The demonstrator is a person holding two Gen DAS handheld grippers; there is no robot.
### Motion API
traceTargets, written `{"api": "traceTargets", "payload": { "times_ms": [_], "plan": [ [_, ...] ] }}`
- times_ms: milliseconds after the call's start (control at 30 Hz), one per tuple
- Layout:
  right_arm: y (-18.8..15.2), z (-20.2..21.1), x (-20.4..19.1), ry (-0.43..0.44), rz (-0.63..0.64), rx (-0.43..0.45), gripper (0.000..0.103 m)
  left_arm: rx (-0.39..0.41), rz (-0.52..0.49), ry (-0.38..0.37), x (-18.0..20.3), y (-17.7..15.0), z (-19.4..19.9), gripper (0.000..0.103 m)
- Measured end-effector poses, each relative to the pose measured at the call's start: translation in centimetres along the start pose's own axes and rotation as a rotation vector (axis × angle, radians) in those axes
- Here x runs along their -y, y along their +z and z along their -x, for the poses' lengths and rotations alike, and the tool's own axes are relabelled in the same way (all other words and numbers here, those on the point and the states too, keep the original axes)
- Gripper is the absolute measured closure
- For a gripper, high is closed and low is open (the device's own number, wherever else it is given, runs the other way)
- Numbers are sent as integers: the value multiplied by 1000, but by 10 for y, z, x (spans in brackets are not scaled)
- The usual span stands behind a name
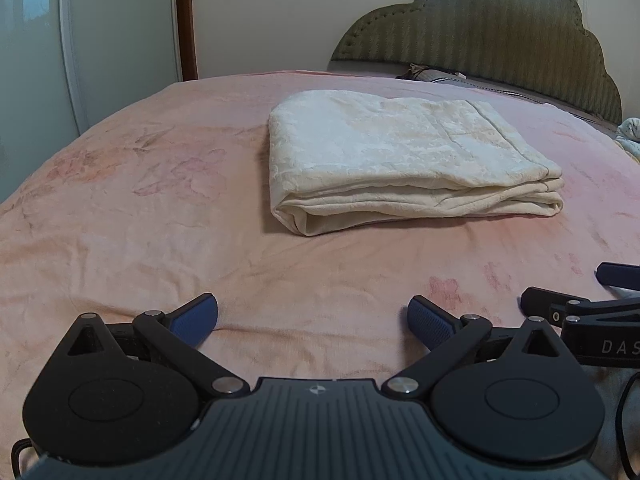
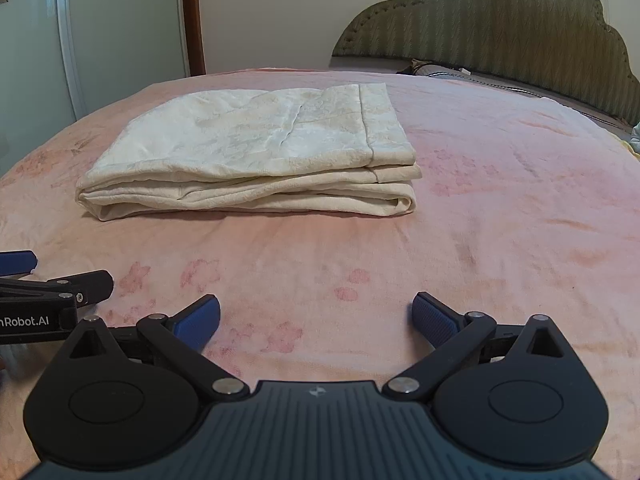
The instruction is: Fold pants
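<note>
The cream pants (image 1: 404, 160) lie folded into a flat stacked rectangle on the pink bedspread (image 1: 160, 216); they also show in the right wrist view (image 2: 256, 156). My left gripper (image 1: 313, 322) is open and empty, low over the bedspread, well short of the pants. My right gripper (image 2: 316, 320) is open and empty too, also short of the pants. Each gripper shows at the edge of the other's view: the right one at the far right in the left wrist view (image 1: 592, 292), the left one at the far left in the right wrist view (image 2: 48, 280).
A green padded headboard (image 1: 500, 36) stands at the back right, with a dark pillow (image 1: 440, 74) below it. A white wardrobe (image 1: 80, 32) and a brown door frame (image 1: 186, 20) stand at the back left. Pale cloth (image 1: 630, 132) lies at the right edge.
</note>
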State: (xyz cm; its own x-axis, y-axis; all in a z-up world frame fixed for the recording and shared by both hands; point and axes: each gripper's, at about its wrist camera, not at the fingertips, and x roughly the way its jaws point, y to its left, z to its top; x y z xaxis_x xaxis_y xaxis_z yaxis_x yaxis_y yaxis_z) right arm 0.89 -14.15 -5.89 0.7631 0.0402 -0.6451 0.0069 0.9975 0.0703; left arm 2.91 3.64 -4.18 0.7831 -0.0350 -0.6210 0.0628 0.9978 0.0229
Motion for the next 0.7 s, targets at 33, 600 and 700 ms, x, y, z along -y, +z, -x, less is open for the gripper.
{"api": "traceTargets", "payload": {
  "times_ms": [33,600,700],
  "plan": [
    [0,0,0,0,0,0,0,0,-8,1,0,-1,1,0],
    [0,0,0,0,0,0,0,-3,1,-8,-3,-2,1,0],
    [0,0,0,0,0,0,0,-3,2,-9,-3,-2,1,0]
  ]
}}
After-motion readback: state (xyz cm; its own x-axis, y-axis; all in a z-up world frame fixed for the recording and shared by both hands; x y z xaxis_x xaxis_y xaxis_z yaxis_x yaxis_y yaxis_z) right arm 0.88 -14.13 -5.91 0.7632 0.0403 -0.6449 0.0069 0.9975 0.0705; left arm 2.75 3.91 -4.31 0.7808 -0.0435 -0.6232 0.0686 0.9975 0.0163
